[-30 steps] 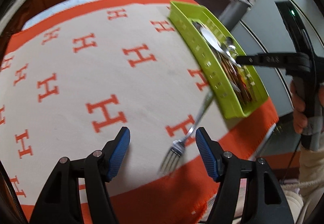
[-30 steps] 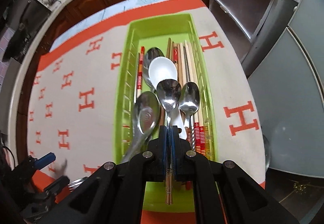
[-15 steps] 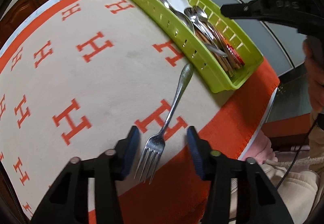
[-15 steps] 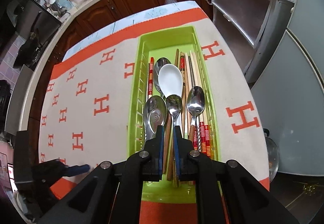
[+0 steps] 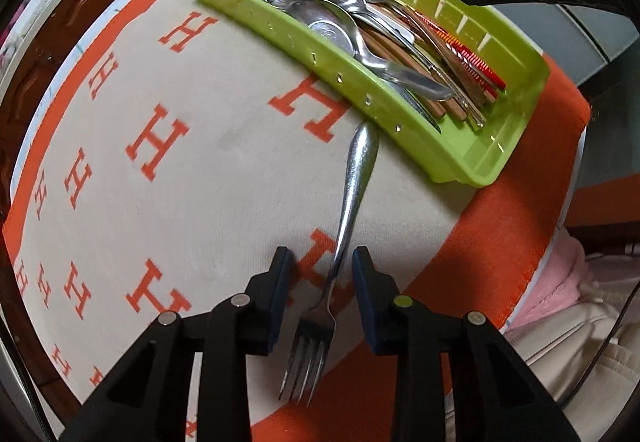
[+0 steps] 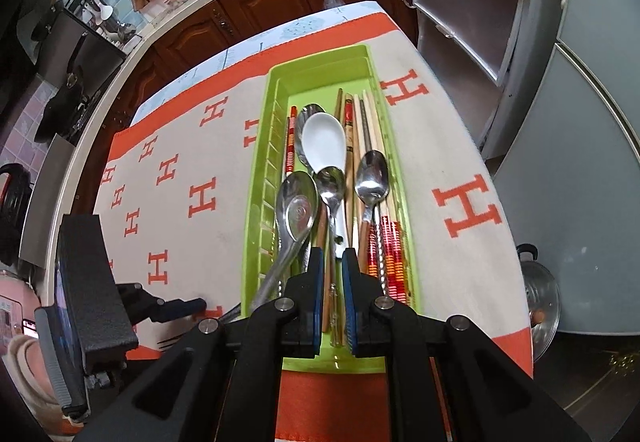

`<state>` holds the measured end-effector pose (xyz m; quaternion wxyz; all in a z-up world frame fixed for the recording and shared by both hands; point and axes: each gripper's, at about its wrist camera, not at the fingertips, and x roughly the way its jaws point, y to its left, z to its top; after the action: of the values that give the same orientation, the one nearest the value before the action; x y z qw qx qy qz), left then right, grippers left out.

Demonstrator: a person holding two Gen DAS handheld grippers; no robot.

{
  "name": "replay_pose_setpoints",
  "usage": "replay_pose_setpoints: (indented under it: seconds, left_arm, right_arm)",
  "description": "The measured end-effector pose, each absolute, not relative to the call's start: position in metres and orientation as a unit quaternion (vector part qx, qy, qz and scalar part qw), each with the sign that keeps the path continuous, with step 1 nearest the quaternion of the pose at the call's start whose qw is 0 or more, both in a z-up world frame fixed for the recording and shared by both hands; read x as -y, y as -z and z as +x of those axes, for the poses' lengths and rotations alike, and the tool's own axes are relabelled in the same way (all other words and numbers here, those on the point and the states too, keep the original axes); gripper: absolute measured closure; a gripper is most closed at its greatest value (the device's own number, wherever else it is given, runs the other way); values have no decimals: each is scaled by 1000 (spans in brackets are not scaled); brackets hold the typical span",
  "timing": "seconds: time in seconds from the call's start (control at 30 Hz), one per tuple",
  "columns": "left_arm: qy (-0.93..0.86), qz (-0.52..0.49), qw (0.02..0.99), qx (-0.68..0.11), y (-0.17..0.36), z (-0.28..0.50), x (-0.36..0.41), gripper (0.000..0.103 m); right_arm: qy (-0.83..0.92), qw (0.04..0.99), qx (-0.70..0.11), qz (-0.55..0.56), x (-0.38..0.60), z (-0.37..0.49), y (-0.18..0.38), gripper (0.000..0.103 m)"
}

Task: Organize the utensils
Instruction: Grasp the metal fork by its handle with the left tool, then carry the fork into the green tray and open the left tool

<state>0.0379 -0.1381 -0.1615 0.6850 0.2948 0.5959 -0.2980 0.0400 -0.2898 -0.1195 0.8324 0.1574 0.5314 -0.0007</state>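
- Between the left gripper's (image 5: 322, 262) closing jaws lies the fork (image 5: 345, 222), pads not yet touching it.
- Right gripper (image 6: 333, 274) hovers over the tray (image 6: 276, 146), jaws narrowly apart, empty.

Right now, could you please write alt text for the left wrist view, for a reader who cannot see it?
The left gripper is closing around the neck of a metal fork that lies on an orange-and-cream cloth, pads not yet touching. Beyond the handle, a green tray holds spoons and chopsticks.
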Motion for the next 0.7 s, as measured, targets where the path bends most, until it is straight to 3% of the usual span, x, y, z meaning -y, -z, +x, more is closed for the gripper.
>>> replay_pose_setpoints:
  seconds: [0.03, 0.1, 0.13, 0.4, 0.7]
  left_arm:
    - [298, 293, 680, -602, 161, 40, 139, 75]
    - [299, 286, 676, -609, 160, 44, 142, 97]
    - [296, 282, 674, -615, 161, 47, 142, 99]
    - [286, 153, 673, -664, 156, 71, 104, 101]
    - [290, 55, 687, -664, 135, 72, 68, 101]
  right_arm:
    - [2, 831, -532, 159, 292, 39, 122, 94]
    - [3, 830, -534, 163, 295, 37, 125, 94]
    - [2, 828, -535, 167, 296, 36, 128, 94]
    - [1, 824, -537, 181, 304, 32, 138, 94]
    - [-9, 821, -541, 182, 298, 31, 142, 94]
